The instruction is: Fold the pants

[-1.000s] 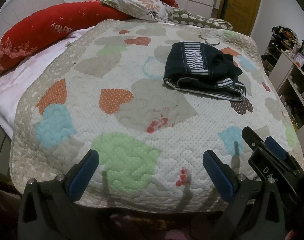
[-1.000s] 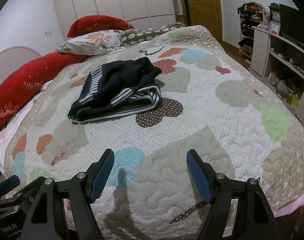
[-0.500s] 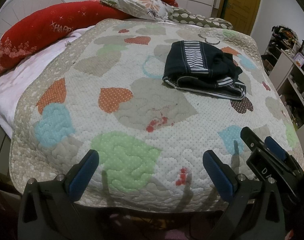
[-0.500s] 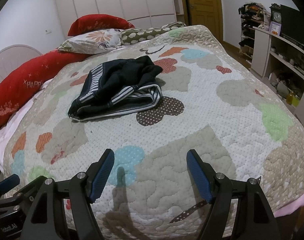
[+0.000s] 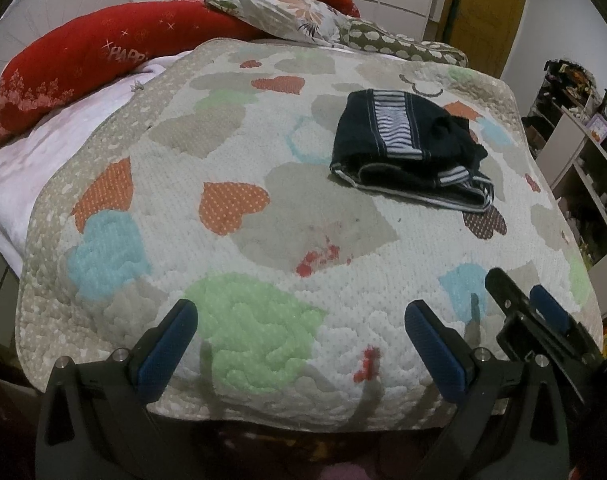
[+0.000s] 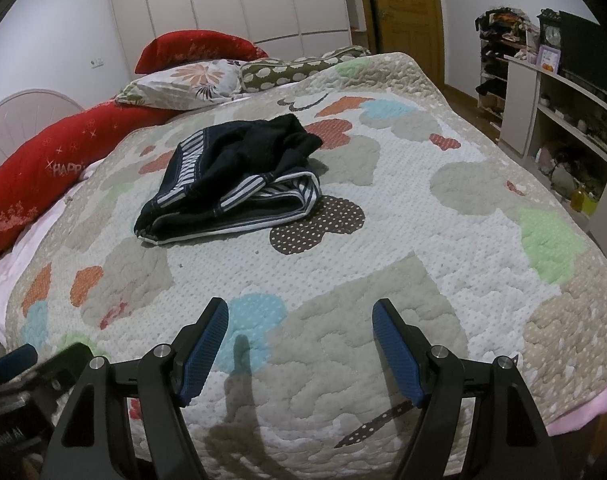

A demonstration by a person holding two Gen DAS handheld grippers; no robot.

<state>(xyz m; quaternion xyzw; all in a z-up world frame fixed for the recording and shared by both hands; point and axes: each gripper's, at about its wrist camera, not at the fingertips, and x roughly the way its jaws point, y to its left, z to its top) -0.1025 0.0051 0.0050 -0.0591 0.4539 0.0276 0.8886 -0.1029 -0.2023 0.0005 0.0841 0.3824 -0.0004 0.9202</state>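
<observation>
Dark navy pants (image 5: pixel 411 148) with striped white bands lie crumpled in a heap on the quilted bed cover (image 5: pixel 263 208), toward its far right. They also show in the right wrist view (image 6: pixel 235 176), left of centre. My left gripper (image 5: pixel 299 320) is open and empty over the near edge of the bed, well short of the pants. My right gripper (image 6: pixel 301 320) is open and empty, also over the near edge. The right gripper (image 5: pixel 539 320) shows at the right of the left wrist view.
Red pillows (image 5: pixel 83 68) and a floral pillow (image 6: pixel 187 84) lie along the far and left side of the bed. White shelves (image 6: pixel 559 120) with clutter stand to the right. A wooden door (image 6: pixel 403 12) and white wardrobe are behind.
Both grippers have edged slightly forward toward the pants. Both stay open and empty. The pants have not moved.
</observation>
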